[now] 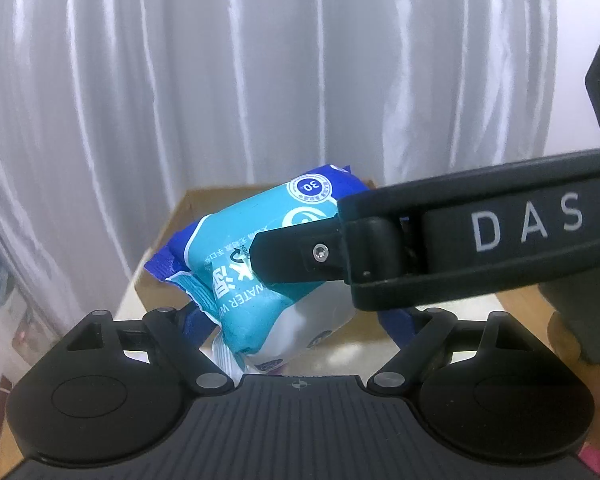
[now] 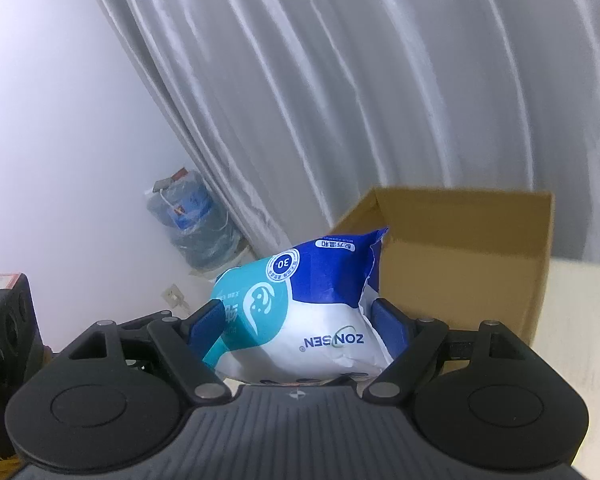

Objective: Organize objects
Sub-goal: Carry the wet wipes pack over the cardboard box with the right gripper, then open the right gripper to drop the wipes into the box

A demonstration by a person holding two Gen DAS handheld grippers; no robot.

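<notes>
A wipes pack (image 2: 300,312) is clamped in both the right claw (image 2: 300,320) and left claw (image 1: 296,320), before an open box (image 2: 460,248)

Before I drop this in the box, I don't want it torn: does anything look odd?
The wet wipes pack is upside down, tilted and creased in the right gripper. No tear is visible.

A: How many packs of wipes?
B: One pack of wipes (image 2: 300,312).
A: And boxes?
B: One brown box (image 2: 460,248).
A: Tongs?
B: Two: right tongs (image 2: 300,332), left tongs (image 1: 300,324).
A: Curtains?
B: One curtain (image 2: 340,100), and one wrapped water jug (image 2: 196,224).
</notes>
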